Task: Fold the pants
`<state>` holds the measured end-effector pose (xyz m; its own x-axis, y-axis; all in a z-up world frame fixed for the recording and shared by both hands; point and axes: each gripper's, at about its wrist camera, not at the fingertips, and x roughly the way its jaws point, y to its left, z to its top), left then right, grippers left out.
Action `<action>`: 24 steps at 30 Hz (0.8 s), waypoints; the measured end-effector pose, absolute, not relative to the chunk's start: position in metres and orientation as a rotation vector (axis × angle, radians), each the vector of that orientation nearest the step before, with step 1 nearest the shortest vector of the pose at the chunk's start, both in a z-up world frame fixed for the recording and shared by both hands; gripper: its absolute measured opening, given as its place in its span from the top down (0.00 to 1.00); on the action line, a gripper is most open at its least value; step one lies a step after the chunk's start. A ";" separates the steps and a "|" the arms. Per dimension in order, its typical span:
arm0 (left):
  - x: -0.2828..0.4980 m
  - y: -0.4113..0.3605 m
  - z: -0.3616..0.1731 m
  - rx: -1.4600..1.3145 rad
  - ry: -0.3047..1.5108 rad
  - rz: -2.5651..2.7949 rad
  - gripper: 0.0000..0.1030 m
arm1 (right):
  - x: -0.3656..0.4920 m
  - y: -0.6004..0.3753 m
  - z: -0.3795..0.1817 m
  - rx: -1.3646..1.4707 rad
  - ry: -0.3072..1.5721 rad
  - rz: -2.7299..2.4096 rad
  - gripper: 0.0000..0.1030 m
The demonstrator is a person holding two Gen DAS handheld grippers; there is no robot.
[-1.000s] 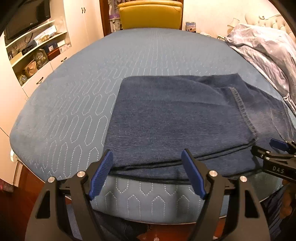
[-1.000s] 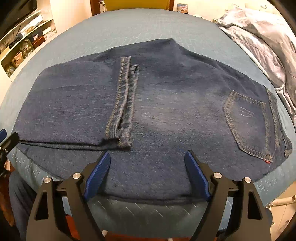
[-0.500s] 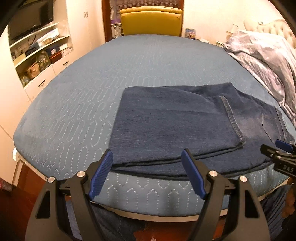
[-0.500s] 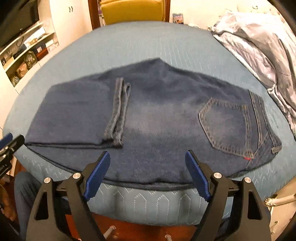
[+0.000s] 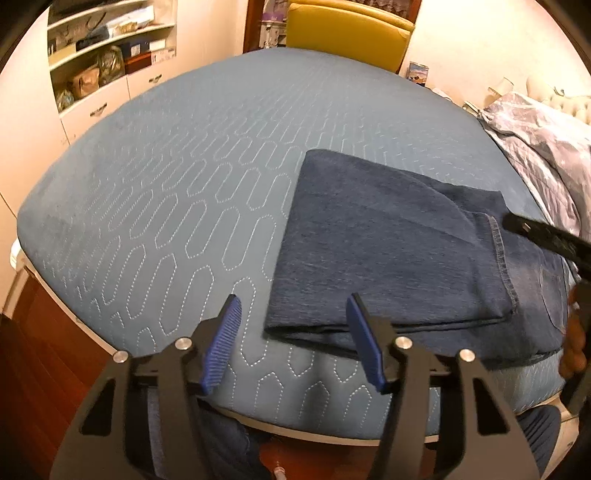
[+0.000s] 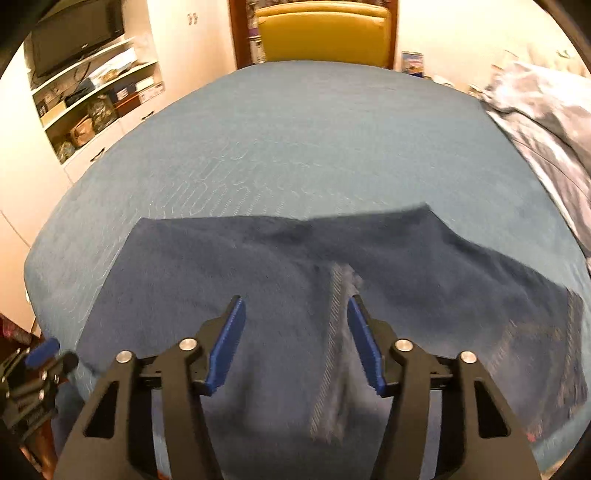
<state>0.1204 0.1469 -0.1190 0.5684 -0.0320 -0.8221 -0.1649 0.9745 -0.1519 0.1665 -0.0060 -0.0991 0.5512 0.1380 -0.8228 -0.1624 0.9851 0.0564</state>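
Observation:
Dark blue jeans [image 5: 388, 258] lie folded flat on the blue quilted bed [image 5: 184, 166], near its front edge; the leg hems [image 5: 502, 266] lie across the seat part. My left gripper [image 5: 293, 339] is open and empty, just off the jeans' near left corner. My right gripper [image 6: 293, 341] is open and empty, above the jeans [image 6: 258, 280], with the leg hems [image 6: 332, 332] under its right finger. The right gripper's side shows at the right edge of the left wrist view [image 5: 535, 236].
A yellow chair [image 5: 347, 33] stands at the bed's far end. A grey-blue quilt [image 5: 546, 147] is heaped at the right. White shelves with boxes and bags [image 5: 103, 55] line the left wall. Wooden floor [image 5: 44, 350] lies below the bed's front edge.
My left gripper has swung left, so the jeans now sit to its right. My right gripper has moved left and forward over the jeans, onto the leg hems. Both stay open.

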 end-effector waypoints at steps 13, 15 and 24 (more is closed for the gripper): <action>0.119 0.179 -0.151 -0.435 0.955 -0.019 0.51 | 0.209 0.009 -0.152 -0.171 1.037 0.127 0.63; 0.119 0.177 -0.152 -0.462 0.964 -0.075 0.65 | 0.212 0.014 -0.148 -0.189 1.054 0.117 0.59; 0.111 0.196 -0.151 -0.649 0.924 -0.156 0.91 | 0.221 0.090 -0.084 -0.146 1.142 0.380 0.23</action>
<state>0.1113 0.1963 -0.1506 0.6067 -0.3933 -0.6908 -0.1443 0.8001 -0.5822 0.2211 0.0902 -0.0838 0.3602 0.2198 -0.9066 -0.3674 0.9267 0.0787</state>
